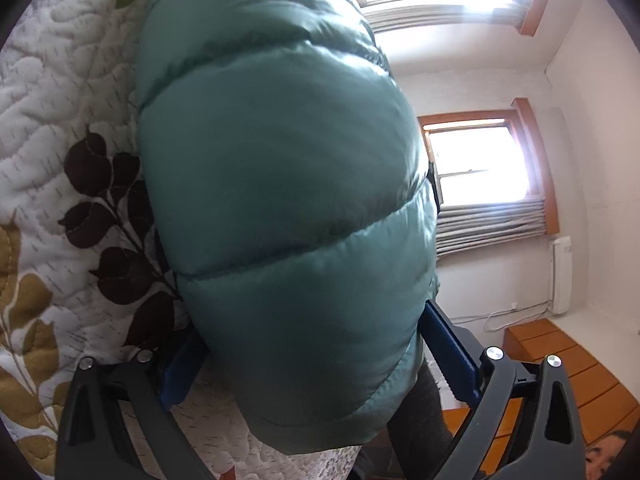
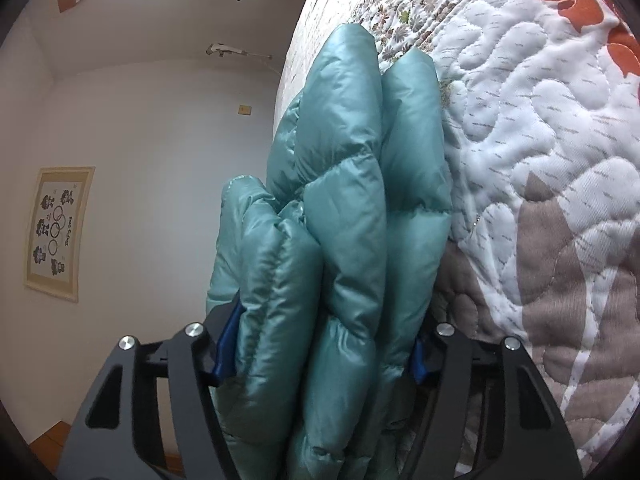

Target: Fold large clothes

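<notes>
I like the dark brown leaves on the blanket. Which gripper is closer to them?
Left. The left gripper, clamped on the green jacket, has one of its fingers beside the dark brown leaves; the right gripper sees none nearby.

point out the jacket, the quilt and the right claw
jacket (image 1: 280, 200): left wrist view, on a puffy panel in the middle.
quilt (image 2: 540, 140): right wrist view, on the white stitched part beside the jacket.
right claw (image 2: 320, 356): right wrist view, midway between its blue tips, which squeeze the folded jacket.
</notes>
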The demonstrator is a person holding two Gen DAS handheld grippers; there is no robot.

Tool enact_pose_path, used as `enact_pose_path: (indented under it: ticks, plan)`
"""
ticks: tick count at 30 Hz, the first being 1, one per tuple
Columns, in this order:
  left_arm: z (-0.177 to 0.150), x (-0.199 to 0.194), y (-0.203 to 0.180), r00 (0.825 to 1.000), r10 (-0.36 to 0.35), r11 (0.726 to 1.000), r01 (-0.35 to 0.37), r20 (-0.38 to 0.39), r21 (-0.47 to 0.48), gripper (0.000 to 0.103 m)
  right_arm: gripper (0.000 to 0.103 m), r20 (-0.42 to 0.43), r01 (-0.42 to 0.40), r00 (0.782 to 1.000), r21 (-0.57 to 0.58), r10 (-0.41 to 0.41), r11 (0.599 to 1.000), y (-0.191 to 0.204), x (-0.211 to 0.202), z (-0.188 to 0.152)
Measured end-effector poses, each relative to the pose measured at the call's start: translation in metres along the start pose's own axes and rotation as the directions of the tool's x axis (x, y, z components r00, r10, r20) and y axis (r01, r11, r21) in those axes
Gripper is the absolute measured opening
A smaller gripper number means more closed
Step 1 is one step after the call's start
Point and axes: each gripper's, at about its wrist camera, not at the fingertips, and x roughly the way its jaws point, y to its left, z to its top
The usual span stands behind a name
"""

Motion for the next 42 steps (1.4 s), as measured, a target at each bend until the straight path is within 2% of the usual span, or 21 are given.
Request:
enact_pose_path:
  ticks: [5,8,12,18,23,28,33,38,42]
  plan:
    - [0.004,0.001,-0.002,0.999,0.012,1.000,-0.012,-0.034,-0.012,0.088,0.055,0.023,0.001,1.000,-0.017,-0.001,1.000,0.006,-0.006,-0.007]
    - [0.007,0.000,-0.003,0.999,0.025,1.000,-0.025,-0.046,-0.011,0.075,0.053,0.046,0.007,0.999,-0.022,-0.006,1.000,0.020,-0.008,-0.016]
    - [0.009,-0.004,-0.005,0.998,0.036,0.999,-0.037,-0.058,-0.002,0.067,0.050,0.068,0.012,0.998,-0.039,-0.010,0.999,0.033,-0.007,-0.026]
    - [0.010,-0.019,-0.007,0.998,0.037,0.999,-0.036,-0.053,0.028,0.064,0.049,0.089,0.019,0.996,-0.050,-0.015,0.999,0.053,-0.002,-0.043]
    - [-0.004,-0.053,-0.021,0.998,0.042,0.997,-0.039,-0.042,0.070,0.064,0.049,0.084,-0.001,0.996,-0.083,0.008,0.997,0.083,0.011,-0.067]
    - [-0.032,-0.097,-0.032,0.997,0.065,0.992,-0.061,-0.033,0.109,0.064,0.049,0.055,-0.038,0.997,-0.127,0.045,0.991,0.114,0.038,-0.110]
    - [-0.084,-0.152,-0.026,0.997,0.073,0.989,-0.071,-0.012,0.134,0.064,0.049,-0.001,-0.054,0.998,-0.175,0.055,0.983,0.140,0.076,-0.167]
    - [-0.143,-0.188,-0.001,0.998,0.055,0.991,-0.057,0.015,0.118,0.065,0.050,-0.068,-0.072,0.996,-0.192,0.060,0.979,0.145,0.114,-0.225]
    - [-0.174,-0.196,0.037,0.999,0.039,0.996,-0.040,0.018,0.080,0.066,0.050,-0.113,-0.055,0.993,-0.179,0.035,0.982,0.129,0.138,-0.255]
